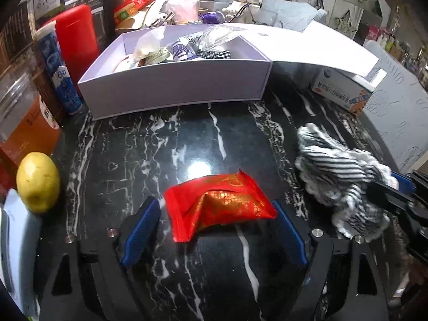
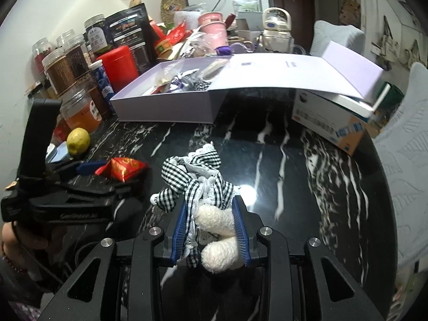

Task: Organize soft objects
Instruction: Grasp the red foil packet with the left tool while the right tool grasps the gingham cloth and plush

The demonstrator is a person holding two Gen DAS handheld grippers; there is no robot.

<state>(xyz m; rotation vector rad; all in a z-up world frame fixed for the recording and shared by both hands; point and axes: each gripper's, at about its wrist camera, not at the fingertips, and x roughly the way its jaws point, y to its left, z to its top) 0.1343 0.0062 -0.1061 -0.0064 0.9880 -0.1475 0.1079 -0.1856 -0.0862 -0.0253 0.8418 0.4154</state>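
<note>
A red and gold soft packet [image 1: 218, 204] lies on the black marble table, between the blue pads of my open left gripper [image 1: 216, 211]; the pads stand apart from it on both sides. It also shows in the right wrist view [image 2: 123, 168]. My right gripper [image 2: 211, 208] is shut on a black-and-white checked cloth toy with white fluffy legs [image 2: 198, 184], which rests on the table. The toy shows at the right of the left wrist view [image 1: 342, 179]. An open lilac box [image 1: 174, 83] with several soft items inside stands at the back.
A yellow lemon [image 1: 37, 182] sits at the left, with jars, a blue tube [image 1: 60, 69] and a red canister [image 1: 76, 37] behind it. The box lid [image 2: 294, 72] leans on a carton [image 2: 334, 123] at the right. Clutter lies behind the box.
</note>
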